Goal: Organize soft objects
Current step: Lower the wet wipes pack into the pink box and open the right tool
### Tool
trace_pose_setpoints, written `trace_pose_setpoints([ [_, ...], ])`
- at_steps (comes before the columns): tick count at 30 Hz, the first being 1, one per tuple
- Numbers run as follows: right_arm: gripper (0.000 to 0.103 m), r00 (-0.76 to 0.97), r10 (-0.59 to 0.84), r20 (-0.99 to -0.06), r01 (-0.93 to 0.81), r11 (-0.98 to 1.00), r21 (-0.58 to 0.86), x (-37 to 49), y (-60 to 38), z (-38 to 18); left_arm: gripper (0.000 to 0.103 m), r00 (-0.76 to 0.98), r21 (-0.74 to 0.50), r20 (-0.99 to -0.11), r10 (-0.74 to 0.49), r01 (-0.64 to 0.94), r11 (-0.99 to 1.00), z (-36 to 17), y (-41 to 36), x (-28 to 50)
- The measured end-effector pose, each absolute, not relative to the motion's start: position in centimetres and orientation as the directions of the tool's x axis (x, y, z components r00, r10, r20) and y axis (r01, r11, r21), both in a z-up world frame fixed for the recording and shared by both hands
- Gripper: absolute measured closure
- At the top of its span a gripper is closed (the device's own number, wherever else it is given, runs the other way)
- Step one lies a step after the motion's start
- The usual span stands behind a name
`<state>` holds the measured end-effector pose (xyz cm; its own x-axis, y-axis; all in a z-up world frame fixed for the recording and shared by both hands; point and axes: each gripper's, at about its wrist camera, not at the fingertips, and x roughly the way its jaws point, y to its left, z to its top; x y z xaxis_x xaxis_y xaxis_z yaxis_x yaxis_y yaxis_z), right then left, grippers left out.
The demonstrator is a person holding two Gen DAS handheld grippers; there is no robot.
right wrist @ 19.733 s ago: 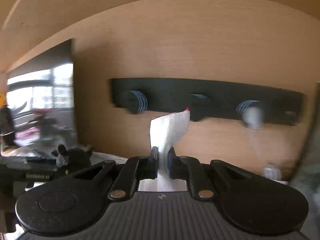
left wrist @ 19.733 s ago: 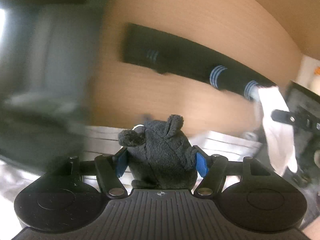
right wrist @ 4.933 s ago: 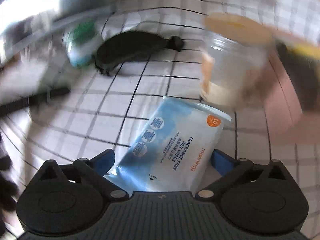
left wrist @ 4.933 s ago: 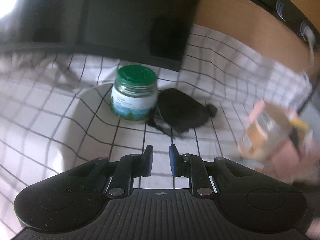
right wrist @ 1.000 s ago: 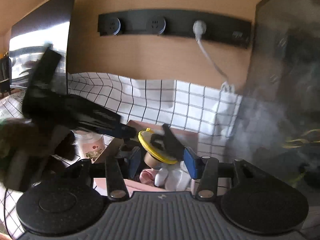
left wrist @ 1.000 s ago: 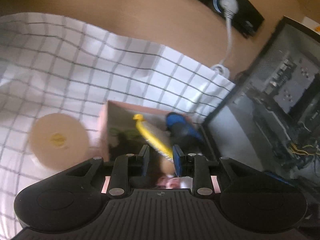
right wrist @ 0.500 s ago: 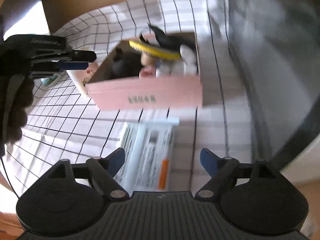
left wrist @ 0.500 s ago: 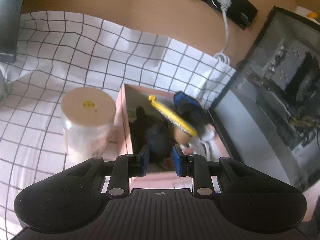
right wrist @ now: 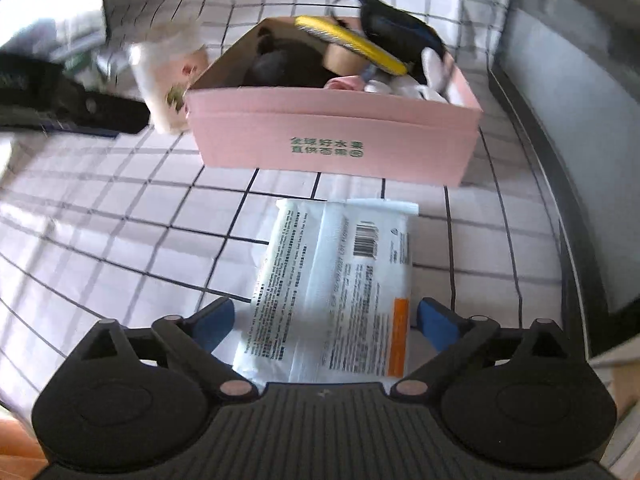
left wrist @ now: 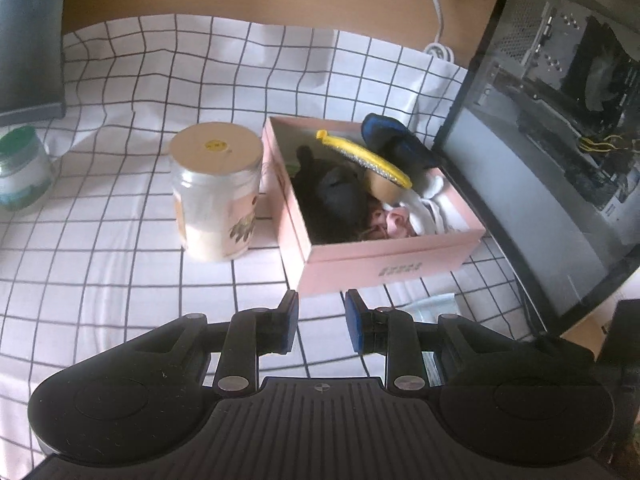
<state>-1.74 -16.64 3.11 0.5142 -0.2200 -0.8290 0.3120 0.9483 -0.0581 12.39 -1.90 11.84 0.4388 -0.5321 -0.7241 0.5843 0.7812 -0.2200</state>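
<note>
A pink box (left wrist: 392, 268) (right wrist: 332, 148) stands on the checked cloth. It holds a dark plush toy (left wrist: 332, 200) (right wrist: 288, 64), a yellow brush (left wrist: 364, 156) (right wrist: 352, 42), a blue-black item and white and pink cloths. A wet wipes pack (right wrist: 336, 280) lies face down in front of the box. My right gripper (right wrist: 326, 316) straddles its near end; the jaws are opening wide and the pads stay clear of the pack. My left gripper (left wrist: 320, 320) hovers before the box's front wall, its jaws a narrow gap apart with nothing between them.
A clear jar with a beige lid (left wrist: 216, 192) (right wrist: 168, 76) stands just left of the box. A green-lidded jar (left wrist: 22, 168) is far left under a monitor (left wrist: 28, 40). An open computer case (left wrist: 560, 120) (right wrist: 580, 80) walls off the right side.
My right gripper came down from over the box to the wipes pack in front of it, and its jaws spread wide. My left gripper drew back from the box.
</note>
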Motion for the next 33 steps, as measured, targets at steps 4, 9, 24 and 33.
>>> trace_pose_setpoints([
  [4,0.025,0.517,-0.155,-0.842,0.255,0.967,-0.021,-1.5,-16.6,4.0,0.075,0.424,-0.256,-0.731,-0.535,0.556,0.791,11.3,-0.7,12.5],
  [9,0.026,0.528,-0.116,-0.842,0.232,0.973,0.012,-1.5,-16.3,5.0,0.075,0.417,-0.291,-0.740,-0.528,0.510,0.809,10.4,0.9,12.7],
  [24,0.025,0.748,-0.238,-0.619,0.304,0.953,0.000,7.9,-22.3,16.6,0.075,0.441,-0.337,-0.744,-0.502,0.401,0.852,10.2,5.2,12.7],
  [33,0.025,0.623,-0.153,-0.767,0.338,0.937,0.087,16.0,-25.5,8.2,0.075,0.454,-0.327,-0.771,-0.448,0.321,0.889,9.5,8.9,12.0],
])
